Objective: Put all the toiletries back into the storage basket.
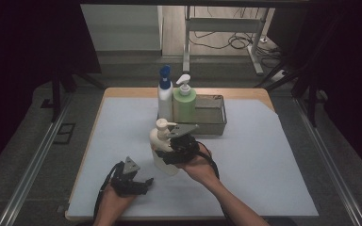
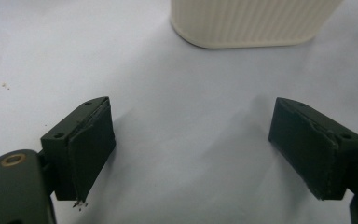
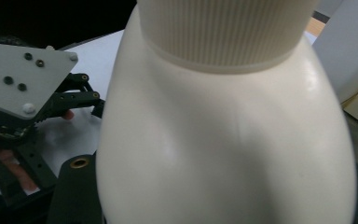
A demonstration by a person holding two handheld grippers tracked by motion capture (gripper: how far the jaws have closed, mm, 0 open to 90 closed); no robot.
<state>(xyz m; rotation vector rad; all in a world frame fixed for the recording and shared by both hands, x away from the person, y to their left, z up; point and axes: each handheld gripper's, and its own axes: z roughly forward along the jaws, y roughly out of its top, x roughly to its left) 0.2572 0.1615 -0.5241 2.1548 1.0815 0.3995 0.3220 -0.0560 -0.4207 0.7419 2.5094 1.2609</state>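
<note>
A cream pump bottle [image 1: 162, 141] stands upright on the pale mat near the table's middle. My right gripper [image 1: 169, 154] is shut on its body from the right side. In the right gripper view the cream bottle [image 3: 223, 140] sits close up between the black jaws. My left gripper [image 1: 147, 182] rests low on the mat to the bottom left of the bottle, open and holding nothing. In the left gripper view, the left gripper [image 2: 191, 144] has its jaws wide apart over bare mat, with the ribbed base of the cream bottle [image 2: 251, 21] just ahead.
A metal tray [image 1: 217, 129] stands at the back centre. A green pump bottle [image 1: 185, 104] and a white bottle with a blue cap [image 1: 165, 96] stand at its left end. The pale mat [image 1: 264, 169] covers most of the wooden table.
</note>
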